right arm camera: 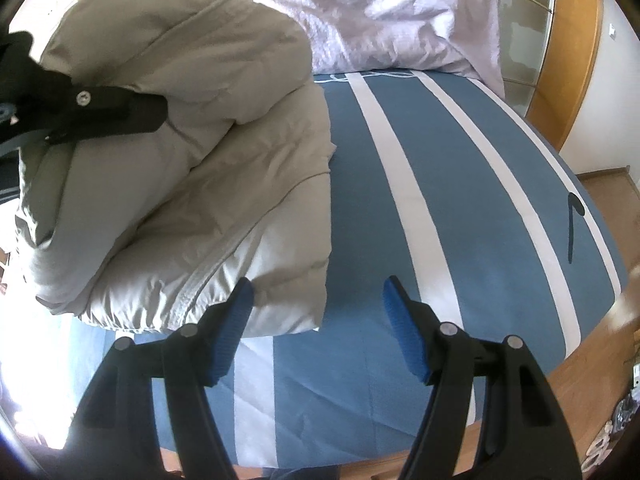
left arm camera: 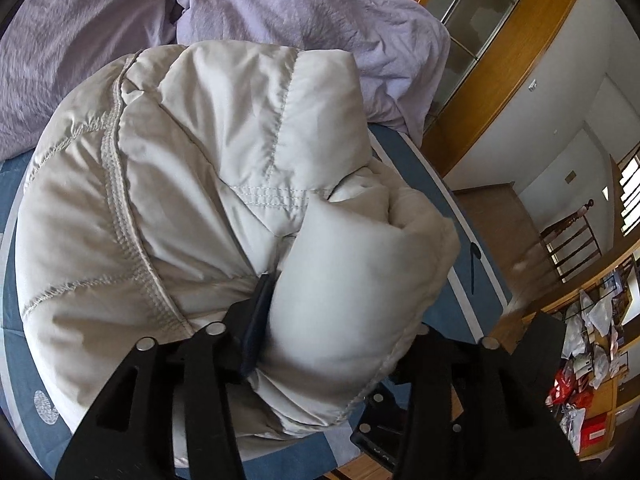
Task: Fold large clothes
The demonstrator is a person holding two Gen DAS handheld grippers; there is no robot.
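Observation:
A cream puffer jacket (left arm camera: pixel 192 184) lies folded into a thick bundle on the bed. My left gripper (left arm camera: pixel 340 308) stands over it with its jaws apart and a puffy fold bulging between them. Its left finger (left arm camera: pixel 258 312) lies against the fabric; the right finger is hidden behind the fold. In the right wrist view the jacket (right arm camera: pixel 192 184) fills the left side, with the left gripper (right arm camera: pixel 116 112) resting on top of it. My right gripper (right arm camera: pixel 320 312) is open over the sheet at the jacket's near corner, holding nothing. Its left blue pad (right arm camera: pixel 236 312) overlaps the jacket's edge.
The bed has a blue sheet with white stripes (right arm camera: pixel 460 184). A crumpled lilac duvet (right arm camera: pixel 392 12) is piled at the far end. A wooden wardrobe with glass doors (left arm camera: pixel 500 40) stands beyond it. Wooden floor, a chair (left arm camera: pixel 572 240) and cluttered shelves (left arm camera: pixel 592 340) lie past the bed's edge.

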